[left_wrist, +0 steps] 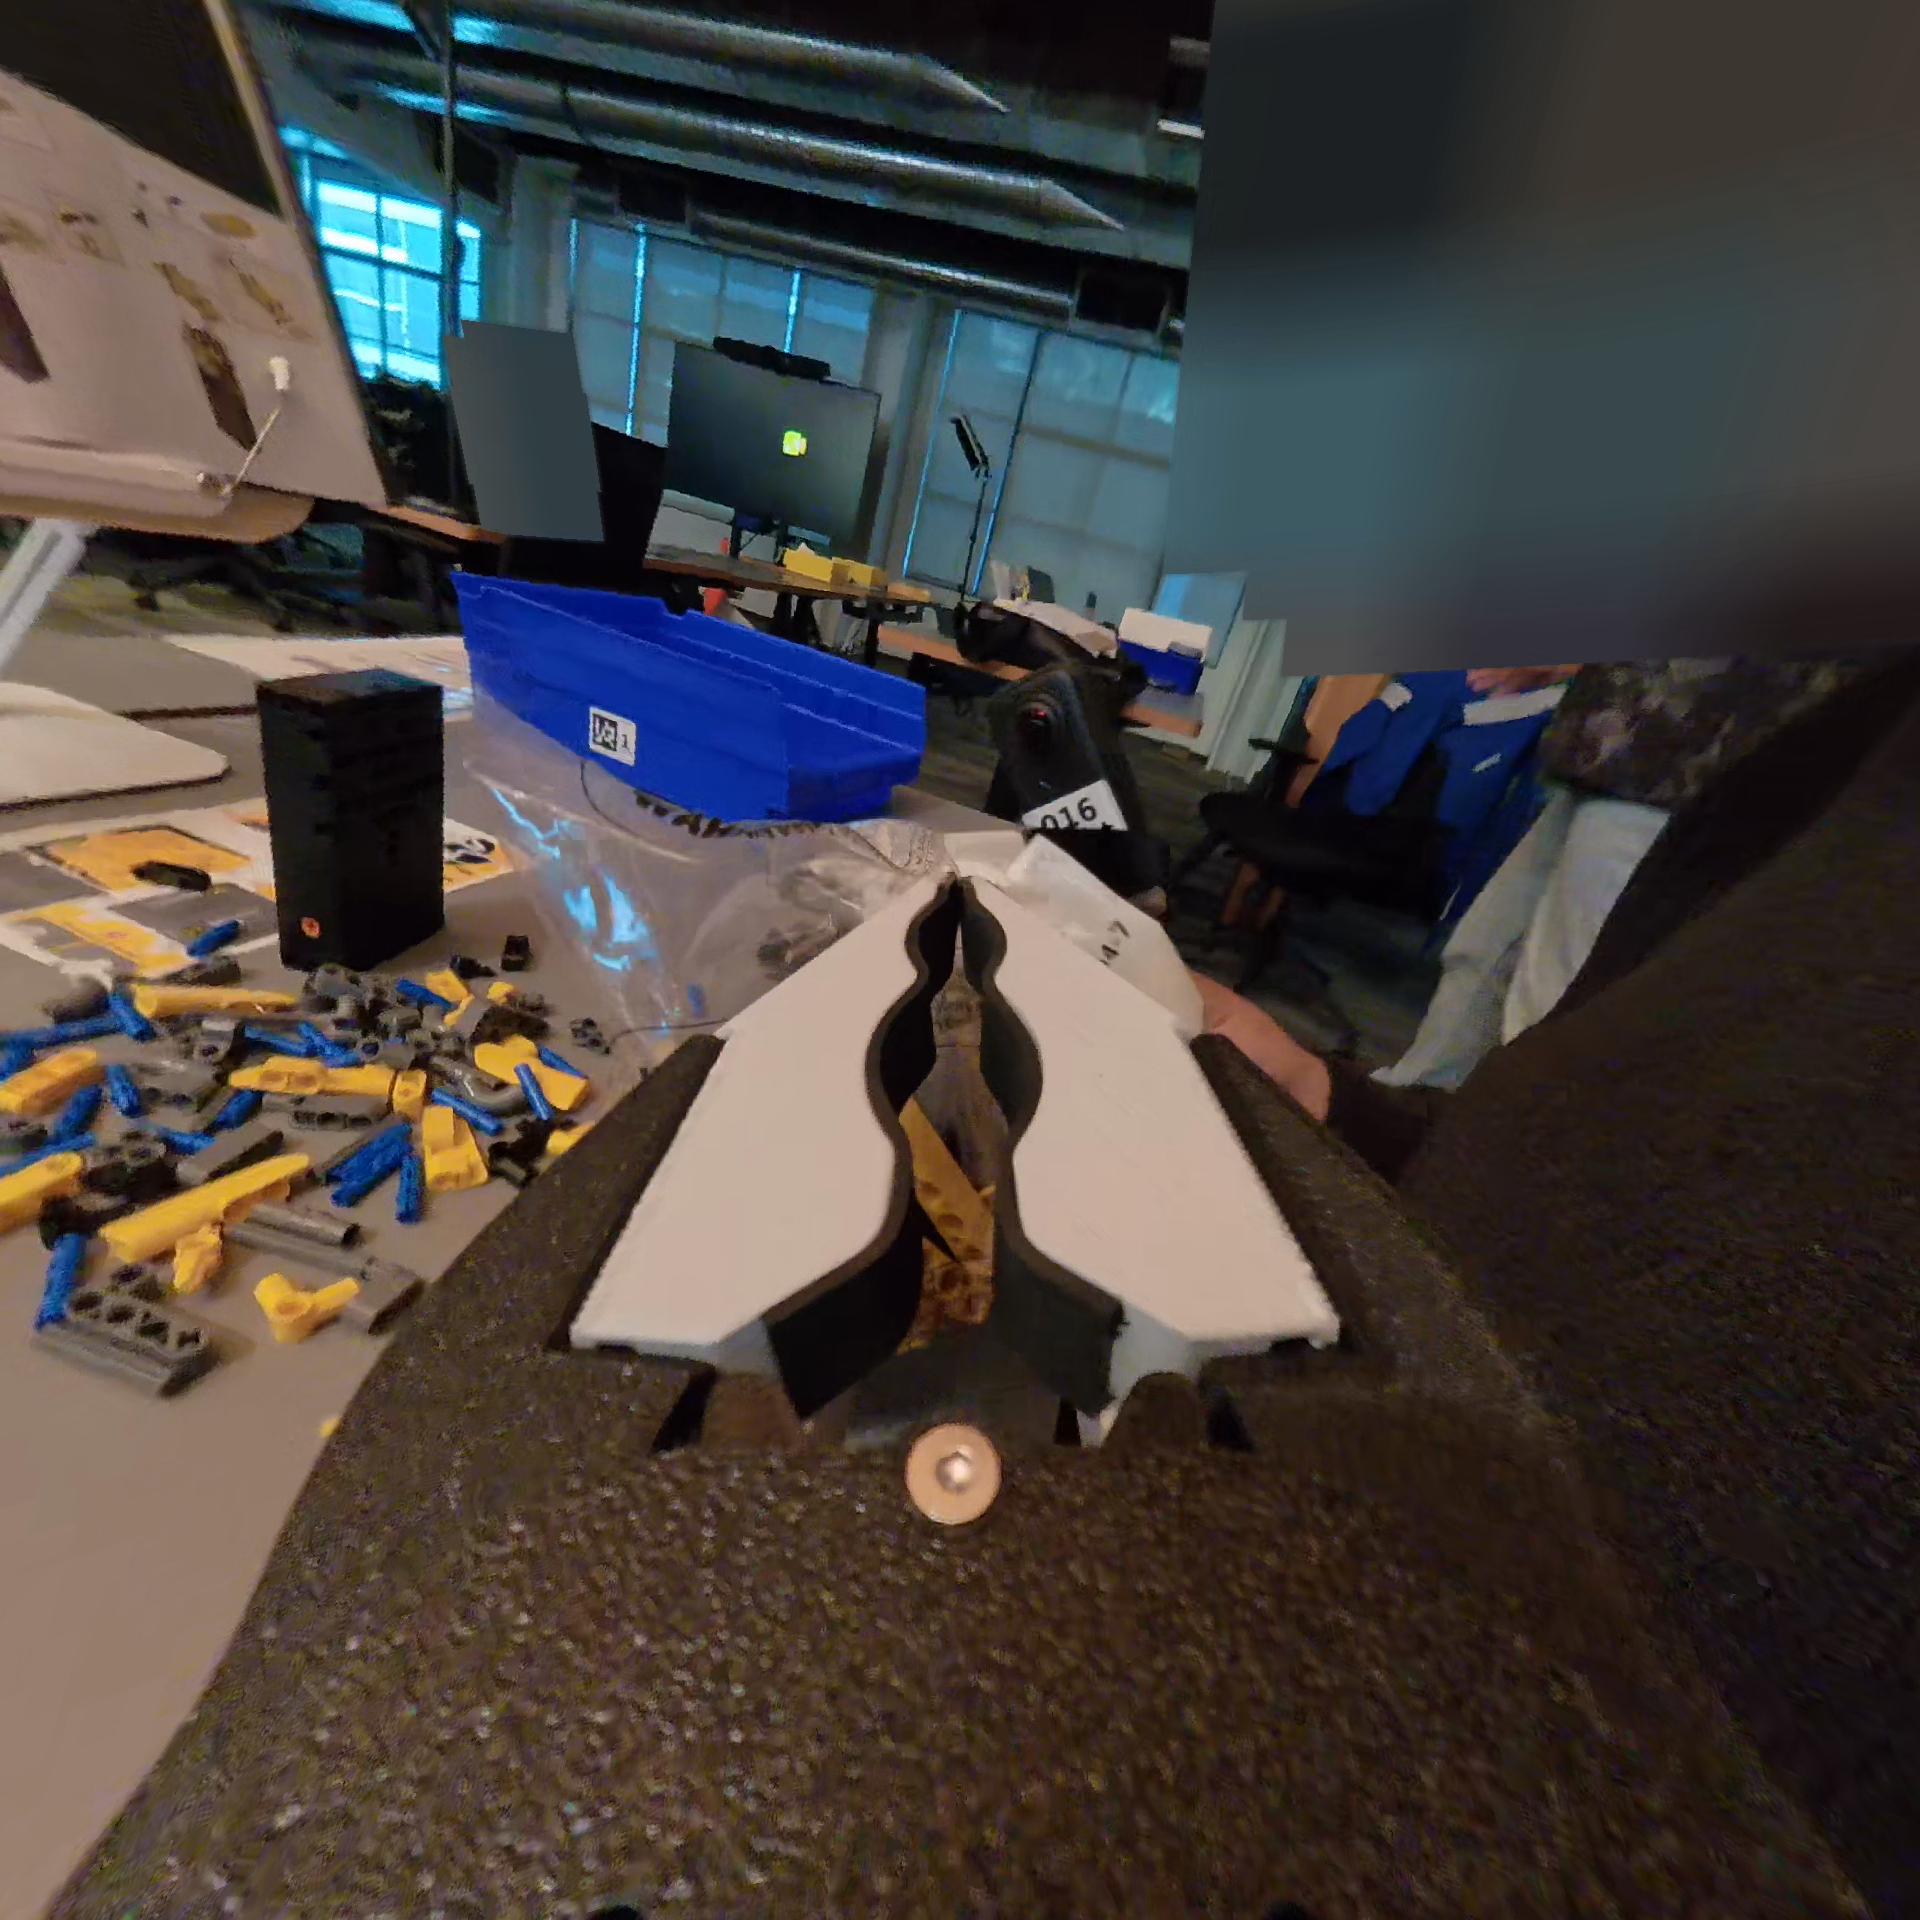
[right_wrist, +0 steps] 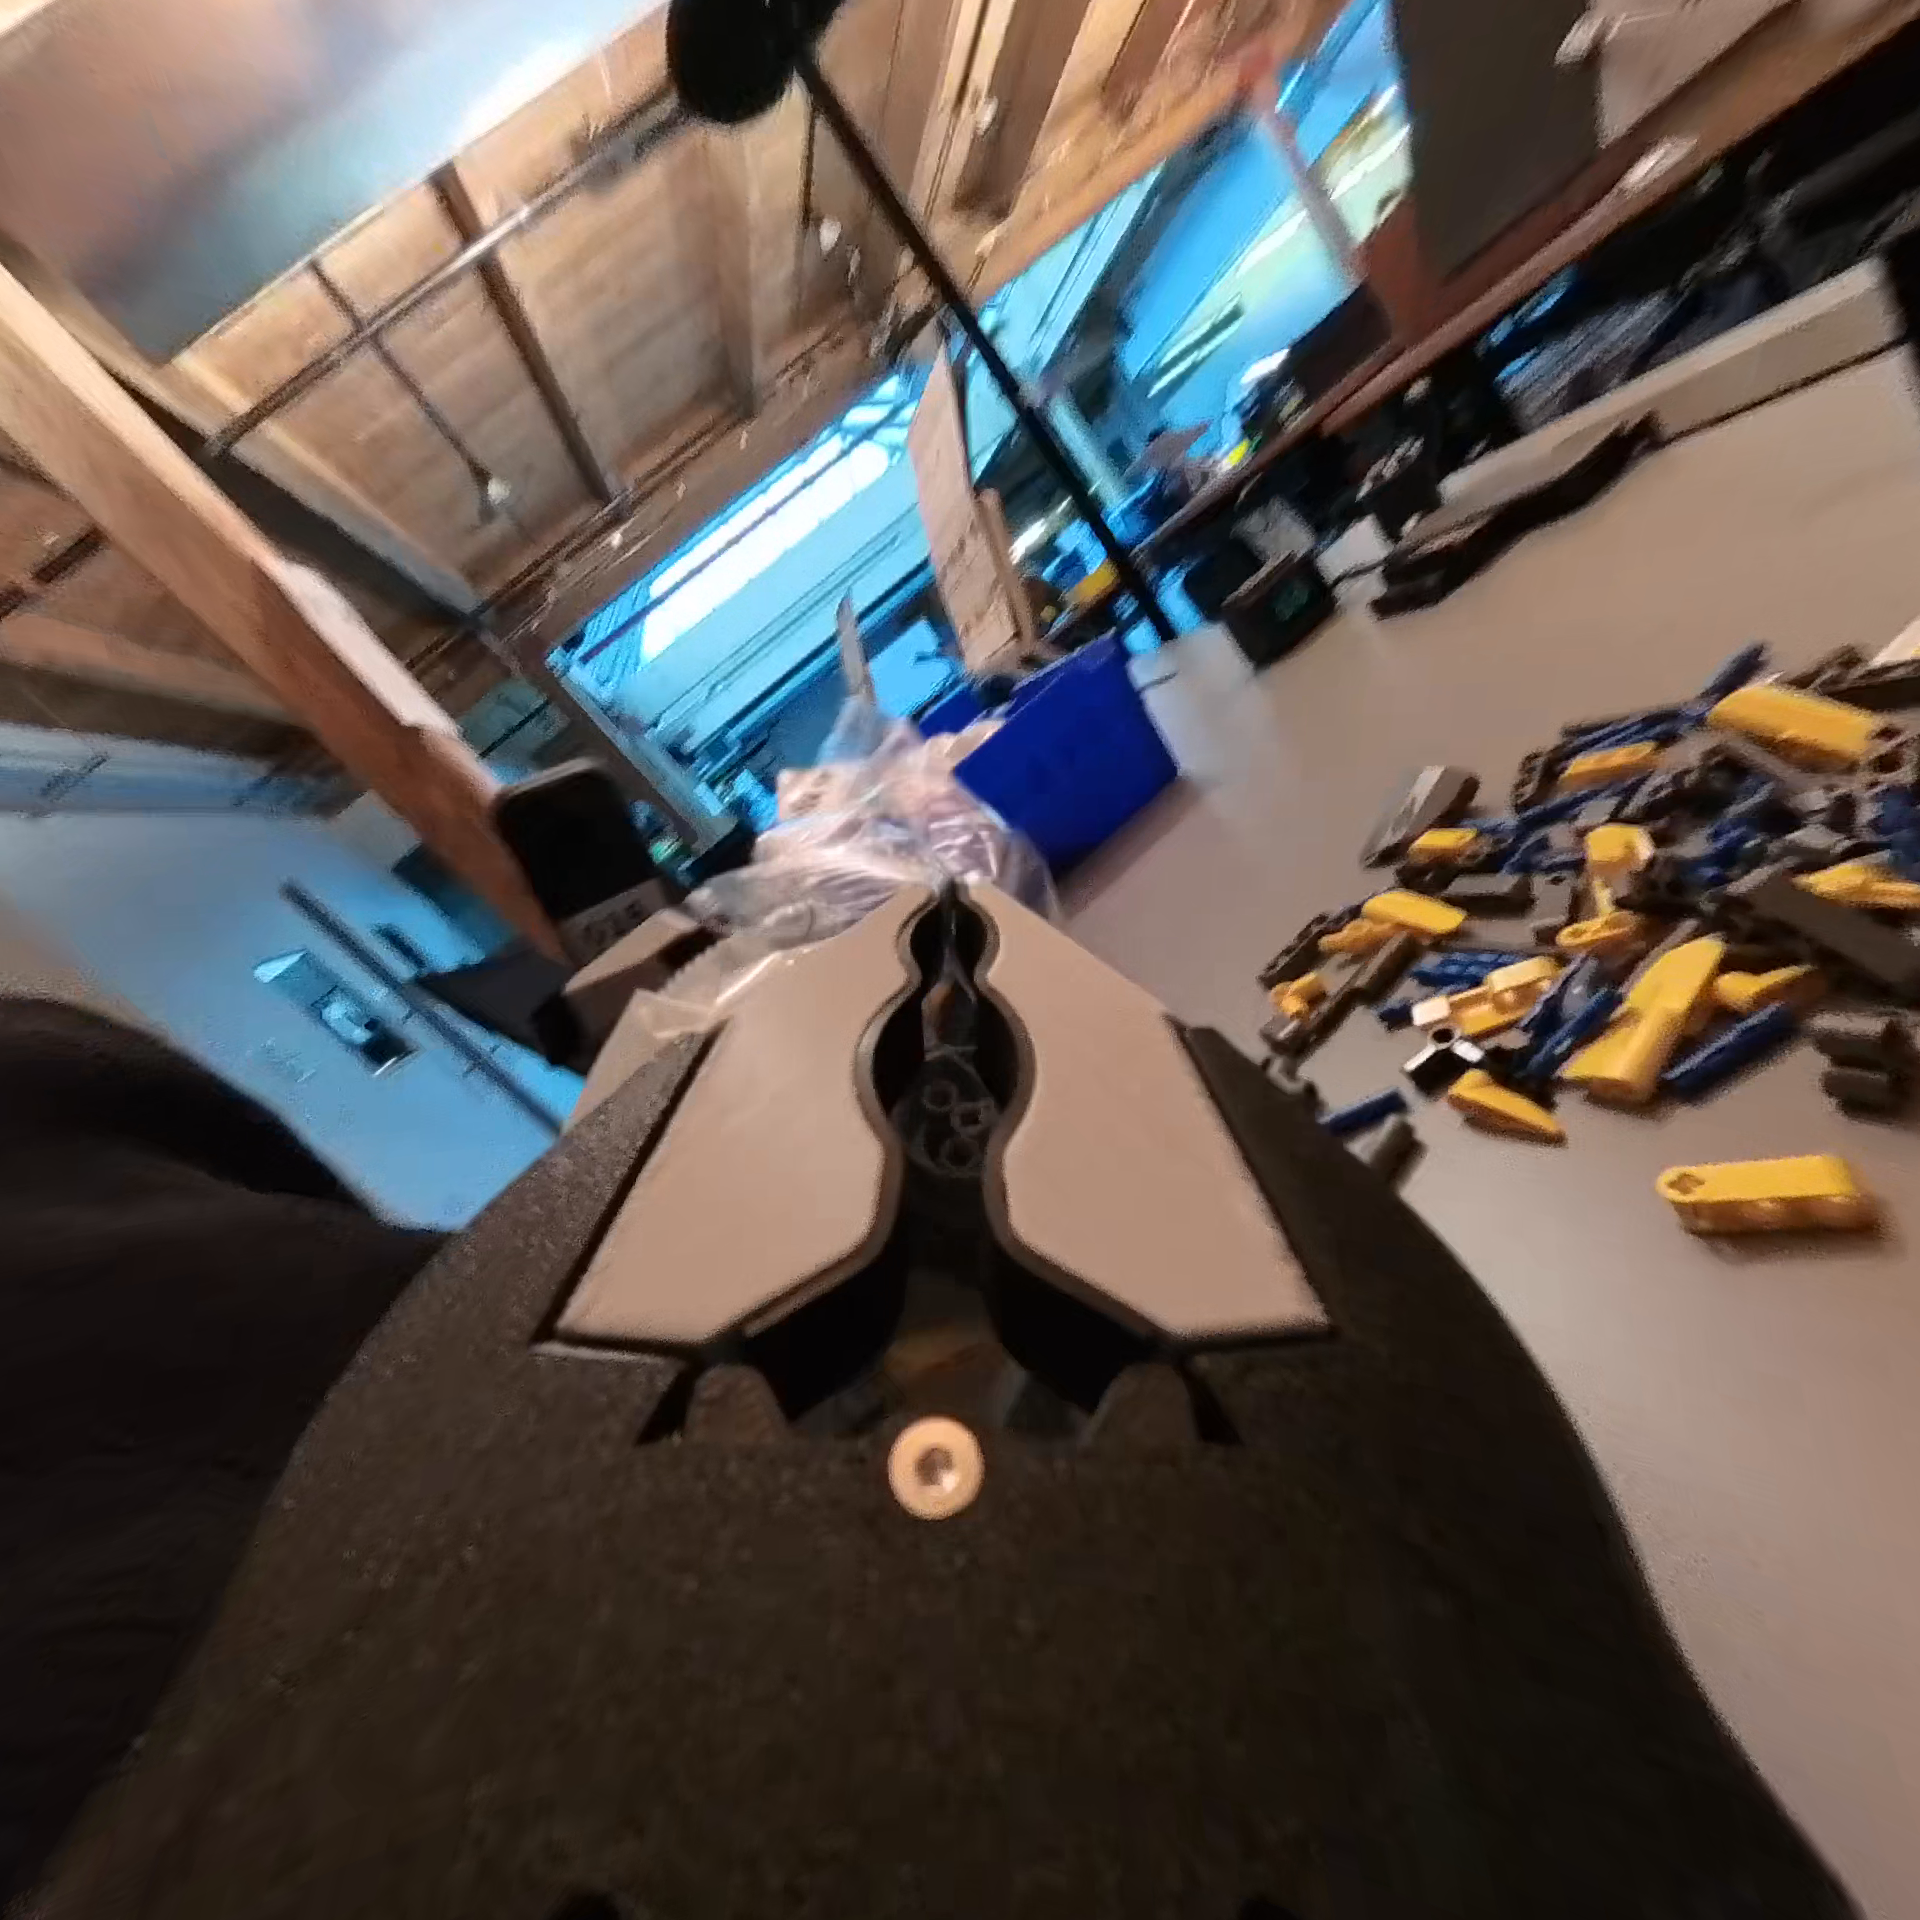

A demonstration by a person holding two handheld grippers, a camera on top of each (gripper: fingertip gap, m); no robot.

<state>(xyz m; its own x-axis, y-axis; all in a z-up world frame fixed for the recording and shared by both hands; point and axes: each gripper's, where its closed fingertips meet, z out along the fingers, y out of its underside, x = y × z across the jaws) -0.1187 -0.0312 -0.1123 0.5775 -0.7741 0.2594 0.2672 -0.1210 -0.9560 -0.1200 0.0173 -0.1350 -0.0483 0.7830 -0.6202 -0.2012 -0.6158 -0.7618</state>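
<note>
My left gripper (left_wrist: 956,888) has white fingers (left_wrist: 790,1122) with black pads. Its tips are together, and a yellow holed building piece (left_wrist: 948,1195) sits in the hollow between the pads. It hovers over the grey table (left_wrist: 125,1558), right of a pile of yellow, blue and grey building parts (left_wrist: 260,1122). My right gripper (right_wrist: 951,899) is shut too, with a black holed piece (right_wrist: 951,1112) caught between its pads. The same pile (right_wrist: 1621,935) lies to its right, with a lone yellow beam (right_wrist: 1766,1195) nearer.
A black box (left_wrist: 353,821), a blue bin (left_wrist: 686,707) and clear plastic bags (left_wrist: 623,883) stand behind the pile. Printed sheets (left_wrist: 125,873) lie at left under a propped page board (left_wrist: 156,312). A camera on a stand (left_wrist: 1049,727) and a hand (left_wrist: 1257,1039) are beyond the tips. The grippers' ends are close to 6 centimetres from one another.
</note>
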